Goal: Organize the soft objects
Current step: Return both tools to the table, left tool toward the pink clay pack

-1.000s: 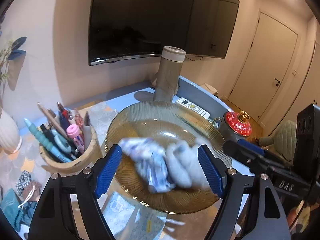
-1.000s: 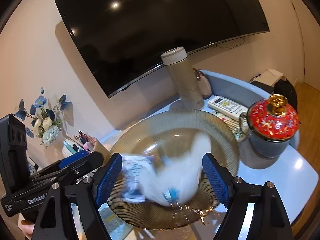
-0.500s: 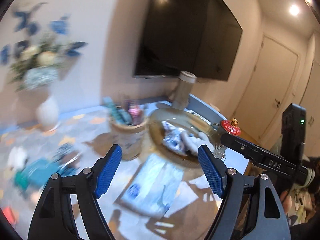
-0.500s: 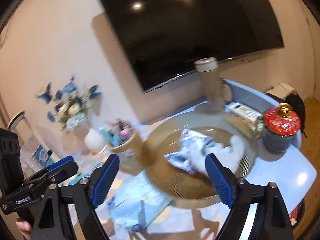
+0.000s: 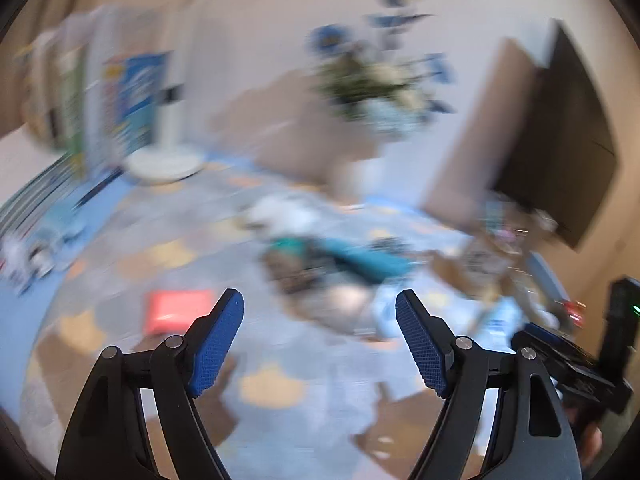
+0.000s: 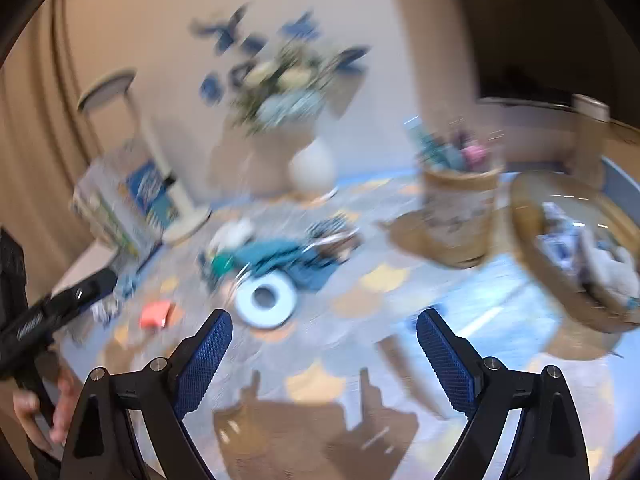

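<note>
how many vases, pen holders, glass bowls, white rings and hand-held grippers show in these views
vase: 1
pen holder: 1
glass bowl: 1
white ring: 1
hand-held gripper: 2, left hand-held gripper and right hand-held gripper
total: 6

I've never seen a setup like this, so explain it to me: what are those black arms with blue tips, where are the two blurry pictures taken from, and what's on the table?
No robot here: a person holds a two-finger gripper in each hand, with a camera on each looking along its fingers. One picture is from the left gripper, the other from the right gripper. Both are open and hold nothing. The blur comes from motion.

On the patterned table lie a teal cloth pile, a white ring-shaped object, a small red object, a holder of pens and a vase of flowers. The amber glass bowl at right holds soft items.
</note>
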### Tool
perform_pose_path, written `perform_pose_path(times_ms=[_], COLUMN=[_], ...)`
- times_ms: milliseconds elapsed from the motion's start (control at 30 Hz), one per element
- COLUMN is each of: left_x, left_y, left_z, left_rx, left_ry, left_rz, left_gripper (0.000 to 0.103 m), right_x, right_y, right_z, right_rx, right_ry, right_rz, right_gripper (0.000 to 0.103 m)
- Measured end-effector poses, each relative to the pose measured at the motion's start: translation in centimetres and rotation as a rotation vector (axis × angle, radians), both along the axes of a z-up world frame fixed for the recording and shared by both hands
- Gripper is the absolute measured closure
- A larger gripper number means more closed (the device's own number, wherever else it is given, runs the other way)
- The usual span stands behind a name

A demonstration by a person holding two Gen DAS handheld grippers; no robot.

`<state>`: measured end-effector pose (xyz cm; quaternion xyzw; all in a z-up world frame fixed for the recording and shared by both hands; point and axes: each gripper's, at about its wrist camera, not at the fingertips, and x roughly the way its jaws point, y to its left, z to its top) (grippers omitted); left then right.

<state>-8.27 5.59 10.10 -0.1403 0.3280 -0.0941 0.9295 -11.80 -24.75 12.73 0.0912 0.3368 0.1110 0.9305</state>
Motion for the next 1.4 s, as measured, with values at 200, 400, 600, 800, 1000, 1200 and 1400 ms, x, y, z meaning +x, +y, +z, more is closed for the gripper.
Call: perform_pose_path(times_ms=[200, 400, 600, 800, 1000, 1200, 1400], left_x=[2.1, 1.6, 1.7, 2.4, 3.3, 6.4, 6.2], left_y=[3.2, 3.8, 5.2, 5.1, 3.1, 3.7, 3.2], left_z=[-5.8, -6.9, -7.9, -8.2, -6.1, -8.2, -8.1], left_rx=[0.081, 0.054, -0.023, 0.008, 0.211, 0.313, 0.347], left_ry=[0.098, 0.09, 0.15, 0.189, 0.179, 0.237, 0.198], left_rz=[0.149, 0.167, 0.204, 0.223, 0.232, 0.263, 0.255], left_gripper=[0.026, 0.024, 0.021, 0.021, 0.014, 0.014, 0.015], right_x=[3.0, 5.0, 5.8, 6.0, 6.1, 8.4, 10.5], right_y=[5.9, 6.8, 5.0, 5.3, 4.5, 6.2, 7.6], right_z=[-4.4, -8.1, -8.9, -9.1, -8.0, -6.7, -8.0], right_rx=[-0.11, -0.103, -0.017, -0.017, 0.008, 0.004, 0.012], right_ry=[0.039, 0.115, 0.157, 0.178, 0.187, 0.22, 0.209], right_rz=[0.103, 0.119, 0.079, 0.09, 0.059, 0.128, 0.137], right_gripper=[0.01, 0.01, 0.01, 0.01, 0.01, 0.01, 0.01])
